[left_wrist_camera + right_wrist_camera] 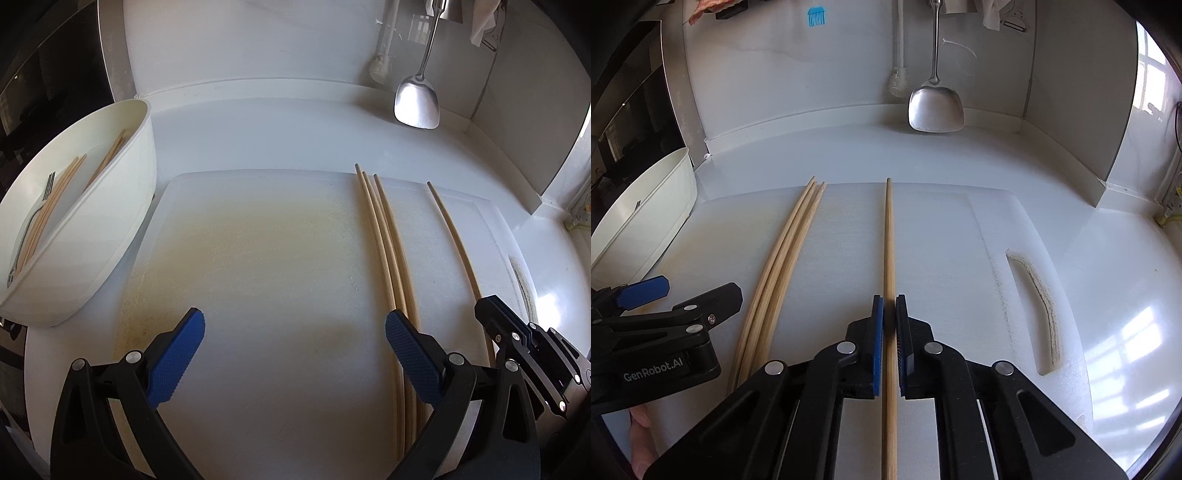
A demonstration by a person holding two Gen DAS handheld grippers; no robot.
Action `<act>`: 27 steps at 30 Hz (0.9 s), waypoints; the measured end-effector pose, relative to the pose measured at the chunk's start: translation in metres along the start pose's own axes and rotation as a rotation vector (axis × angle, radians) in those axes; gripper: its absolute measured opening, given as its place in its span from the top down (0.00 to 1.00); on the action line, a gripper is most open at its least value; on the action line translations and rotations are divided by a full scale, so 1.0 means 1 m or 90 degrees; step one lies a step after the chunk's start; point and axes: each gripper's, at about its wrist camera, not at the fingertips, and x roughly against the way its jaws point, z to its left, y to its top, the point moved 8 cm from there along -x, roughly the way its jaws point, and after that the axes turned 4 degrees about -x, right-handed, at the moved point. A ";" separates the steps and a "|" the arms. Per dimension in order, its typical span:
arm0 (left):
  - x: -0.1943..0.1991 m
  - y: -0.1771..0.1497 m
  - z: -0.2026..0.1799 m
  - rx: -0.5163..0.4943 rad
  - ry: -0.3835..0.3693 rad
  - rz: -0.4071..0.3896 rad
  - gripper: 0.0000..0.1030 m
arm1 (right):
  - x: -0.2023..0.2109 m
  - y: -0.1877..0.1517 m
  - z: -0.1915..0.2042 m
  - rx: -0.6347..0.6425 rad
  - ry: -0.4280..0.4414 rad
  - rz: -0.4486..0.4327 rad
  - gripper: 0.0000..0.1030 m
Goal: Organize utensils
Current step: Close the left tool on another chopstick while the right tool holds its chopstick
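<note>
A single wooden chopstick (888, 229) lies lengthwise on the white cutting board (942, 240), and my right gripper (889, 300) is shut on it, blue pads pressing both sides. Three more chopsticks (786, 251) lie bundled to its left. In the left wrist view my left gripper (295, 321) stands open low over the board (258, 258), its right finger over the three chopsticks (388, 240), nothing between the pads. The single chopstick (454, 229) runs to the right gripper (491, 306) at the right edge. The left gripper (701, 290) also shows at the right wrist view's left side.
A white oval bin (122, 192) at the board's left holds several chopsticks and a fork (33, 218). A metal spatula (417, 103) and a dish brush (380, 66) hang on the back wall. A slot handle (1038, 306) is cut in the board's right end.
</note>
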 end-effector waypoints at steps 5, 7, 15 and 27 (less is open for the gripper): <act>-0.005 0.001 -0.007 -0.005 -0.006 0.002 0.06 | 0.000 0.000 -0.003 -0.002 -0.004 0.000 0.94; -0.006 0.000 -0.009 -0.006 -0.007 0.003 0.06 | 0.001 0.000 -0.004 -0.004 -0.004 -0.001 0.94; -0.009 0.000 -0.014 -0.013 0.003 -0.001 0.05 | 0.001 -0.001 -0.007 -0.005 -0.008 -0.001 0.94; -0.018 0.011 -0.014 -0.017 0.025 -0.004 0.05 | -0.004 0.004 -0.002 0.018 -0.008 0.006 0.93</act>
